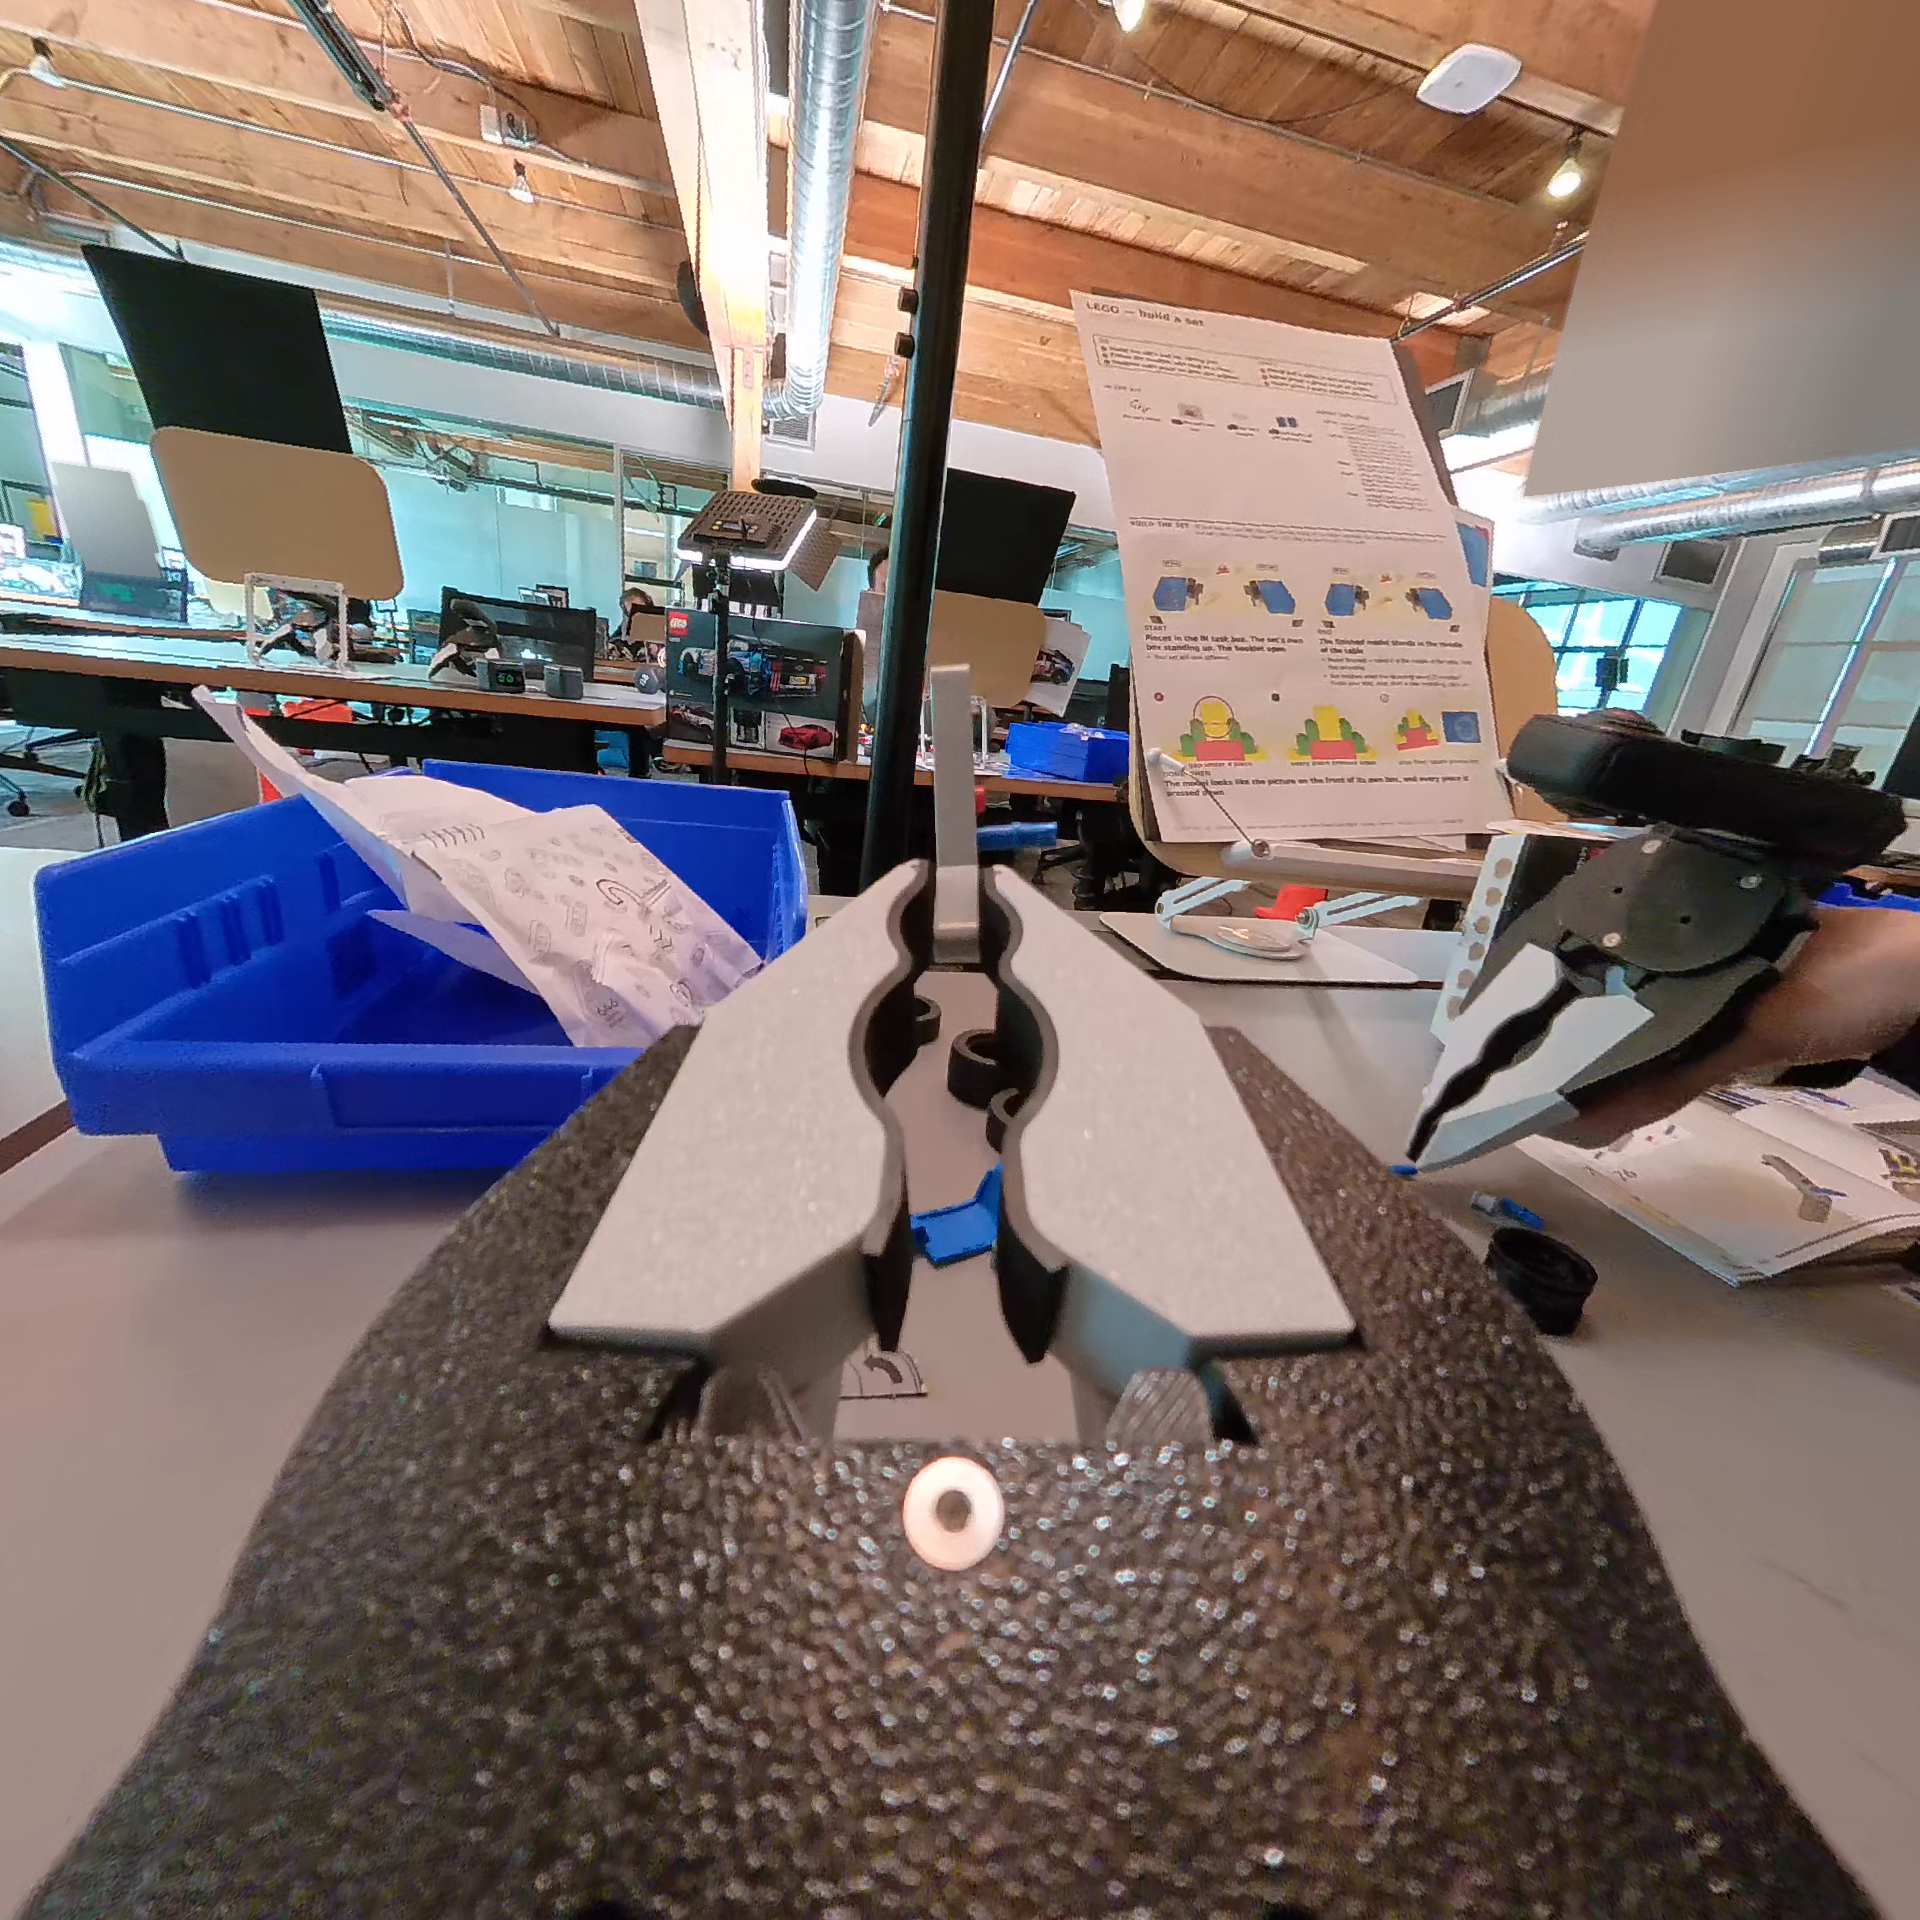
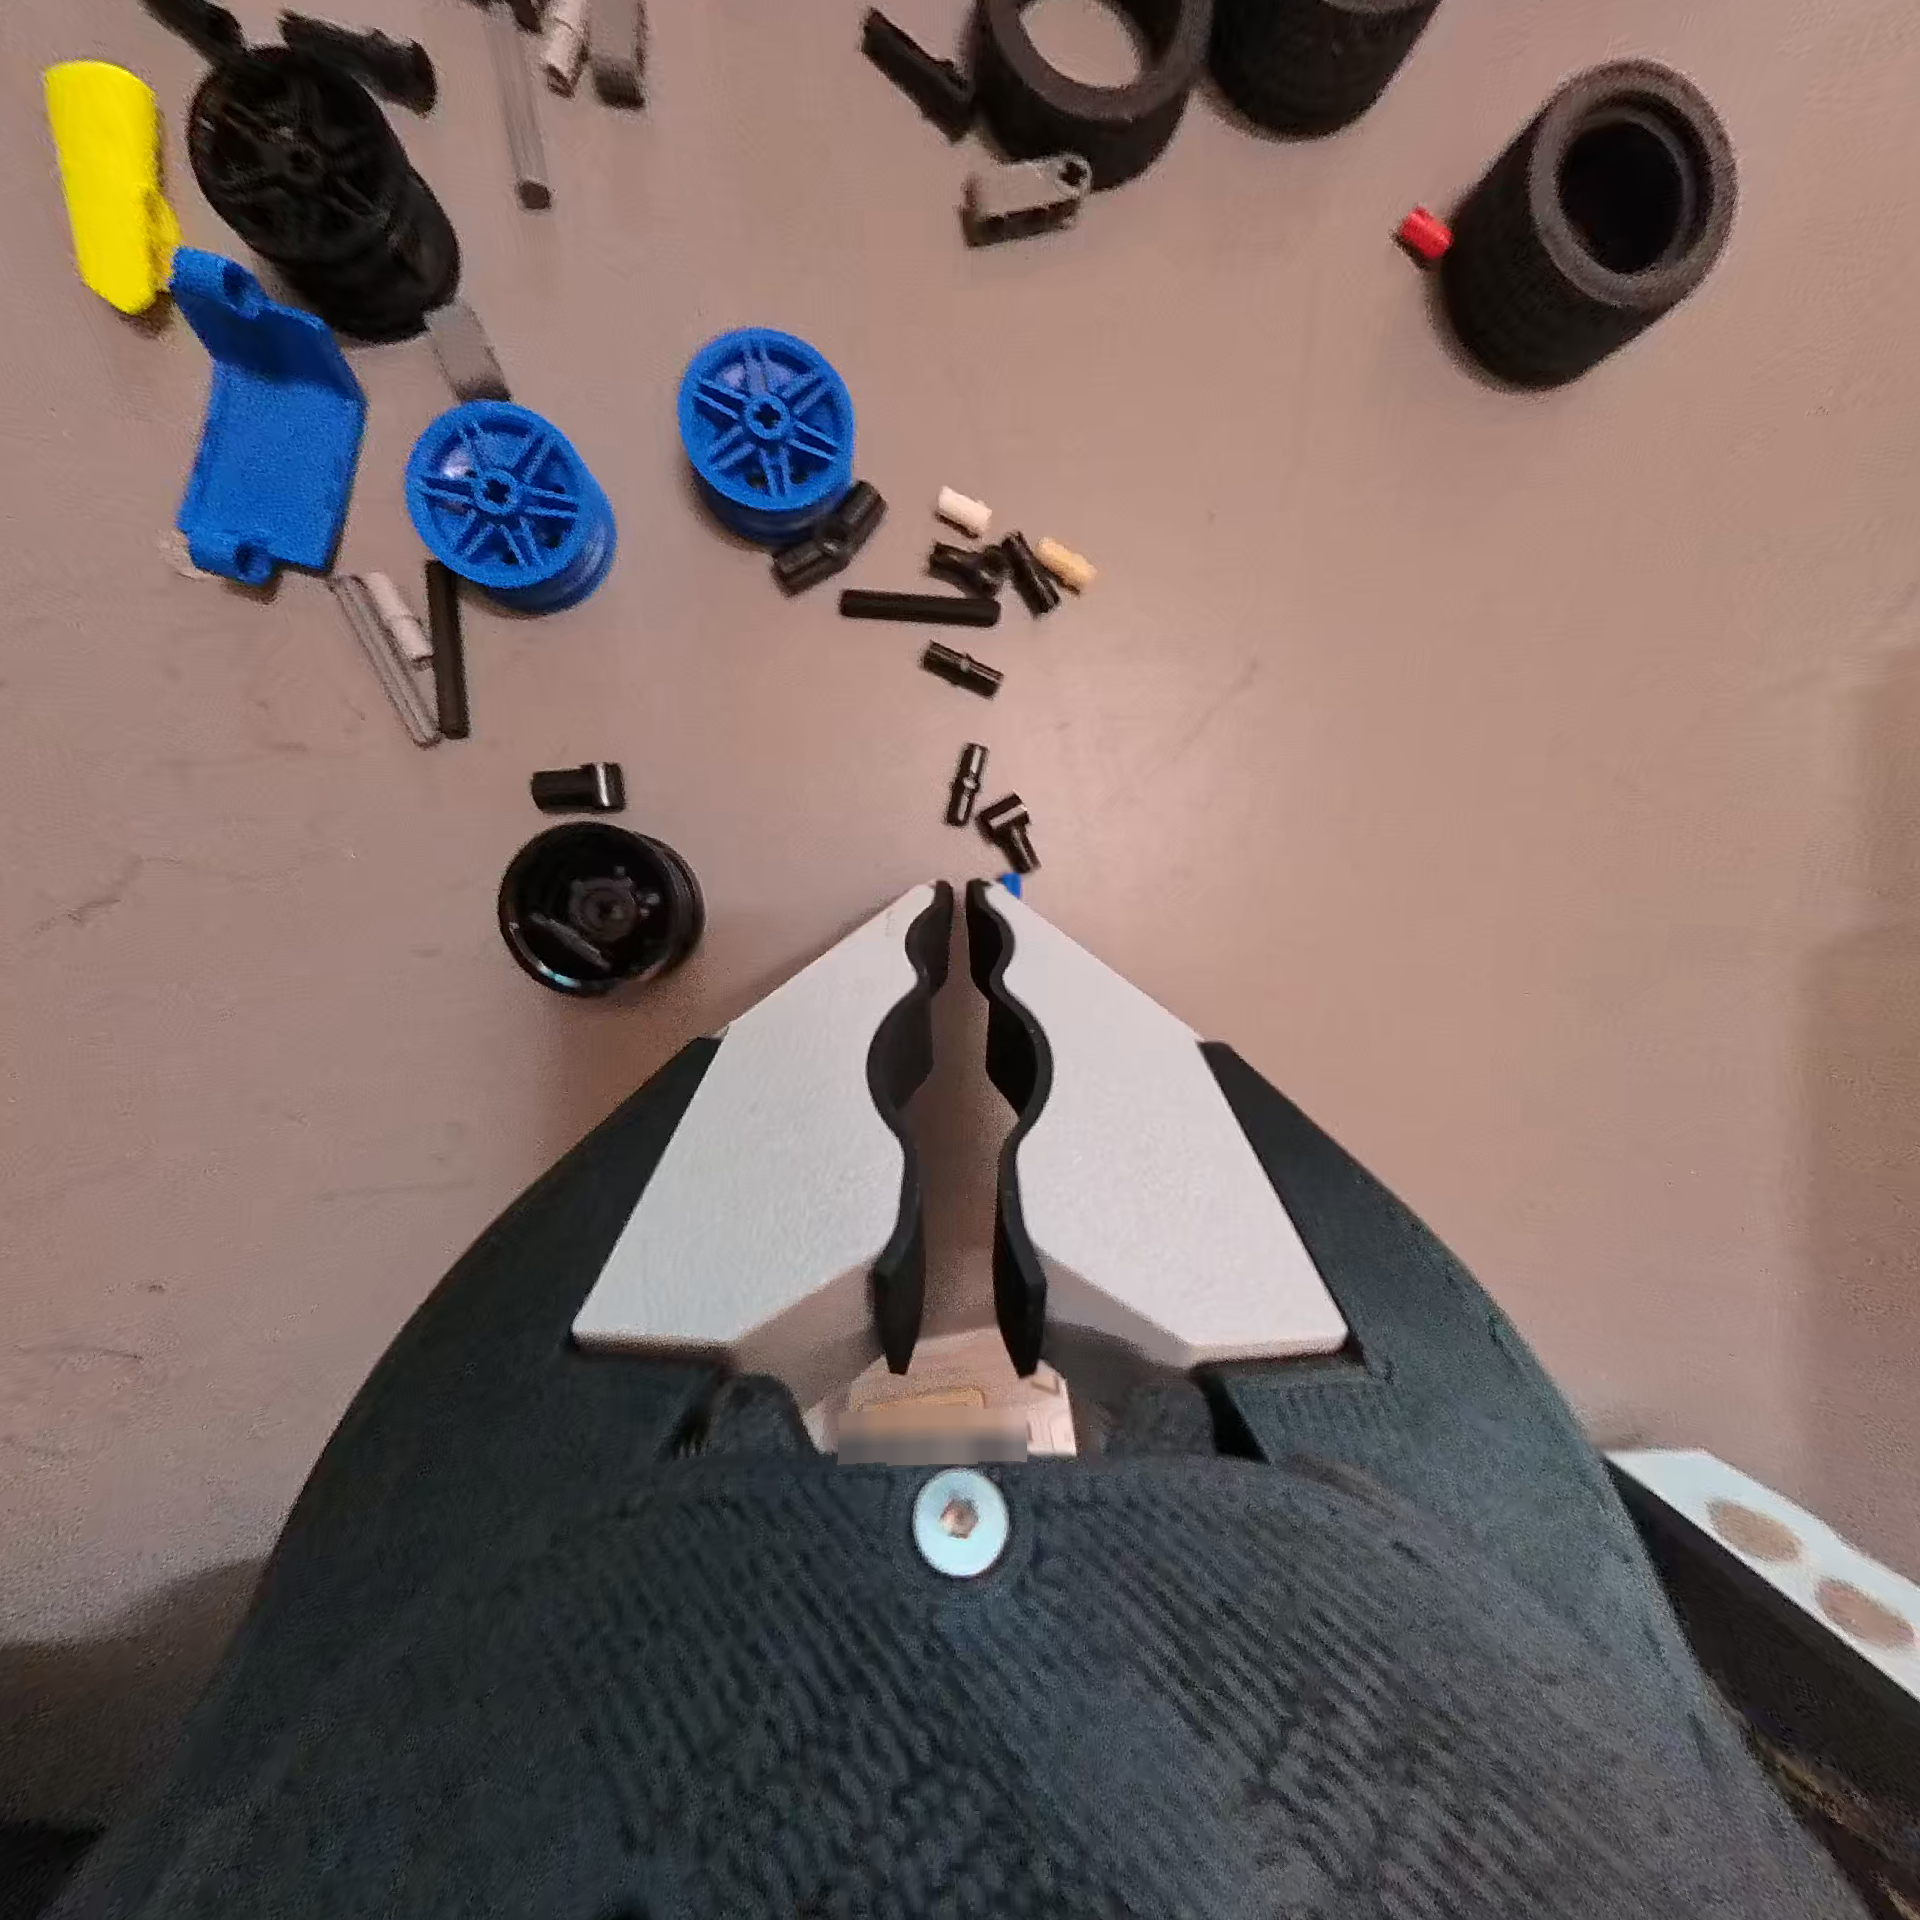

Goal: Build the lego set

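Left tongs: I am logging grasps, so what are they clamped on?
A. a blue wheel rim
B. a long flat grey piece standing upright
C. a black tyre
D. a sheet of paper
B: the left tongs pinch a grey piece that sticks up between their tips.

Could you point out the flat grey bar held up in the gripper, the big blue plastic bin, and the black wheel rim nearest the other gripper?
Flat grey bar [image 1: 953, 790]: left wrist view, mid-shaft.
Big blue plastic bin [image 1: 343, 1091]: left wrist view, front wall.
Black wheel rim [image 2: 600, 910]: right wrist view, hub.
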### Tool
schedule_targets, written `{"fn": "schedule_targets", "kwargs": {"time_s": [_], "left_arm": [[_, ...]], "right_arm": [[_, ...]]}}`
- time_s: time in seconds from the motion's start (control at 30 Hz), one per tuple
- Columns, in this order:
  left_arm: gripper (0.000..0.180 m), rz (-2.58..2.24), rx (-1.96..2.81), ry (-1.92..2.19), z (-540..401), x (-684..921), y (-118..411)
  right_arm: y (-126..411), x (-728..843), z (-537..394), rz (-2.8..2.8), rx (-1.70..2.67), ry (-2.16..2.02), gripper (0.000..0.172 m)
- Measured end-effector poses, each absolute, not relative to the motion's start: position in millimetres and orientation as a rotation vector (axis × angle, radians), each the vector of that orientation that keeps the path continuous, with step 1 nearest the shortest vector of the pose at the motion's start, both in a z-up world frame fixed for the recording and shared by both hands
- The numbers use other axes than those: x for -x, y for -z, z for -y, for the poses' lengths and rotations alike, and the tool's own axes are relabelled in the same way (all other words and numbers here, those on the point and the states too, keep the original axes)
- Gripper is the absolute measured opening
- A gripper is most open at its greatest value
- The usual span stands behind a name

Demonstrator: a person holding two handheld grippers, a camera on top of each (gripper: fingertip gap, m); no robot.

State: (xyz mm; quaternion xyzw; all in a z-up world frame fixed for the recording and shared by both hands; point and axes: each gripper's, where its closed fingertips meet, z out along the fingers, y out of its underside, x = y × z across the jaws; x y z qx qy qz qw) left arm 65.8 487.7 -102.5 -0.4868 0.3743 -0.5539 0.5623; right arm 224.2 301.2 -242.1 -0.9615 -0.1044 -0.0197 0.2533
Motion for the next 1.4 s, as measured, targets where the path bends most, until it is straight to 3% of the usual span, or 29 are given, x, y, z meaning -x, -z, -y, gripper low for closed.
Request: {"fn": "schedule_targets", "kwargs": {"time_s": [0.87,1.03,1.2,1.3,1.4], "left_arm": [[0.004,-0.952,1.103,1.37,-472,-73,101],[0.004,-0.972,1.102,1.406,-468,-75,102],[0.004,-0.972,1.098,1.424,-467,-75,101],[0.004,-0.97,1.097,1.425,-467,-74,100],[0.004,-0.966,1.094,1.429,-467,-74,100]], "right_arm": [[250,-220,-331,0.21,2.531,0.054,0.016],[251,-210,-335,0.229,2.517,0.003,0.0],[251,-206,-334,0.205,2.492,-0.016,0.0],[251,-204,-330,0.213,2.507,0.0,0.013],[248,-205,-326,0.192,2.516,0.02,0.015]]}}
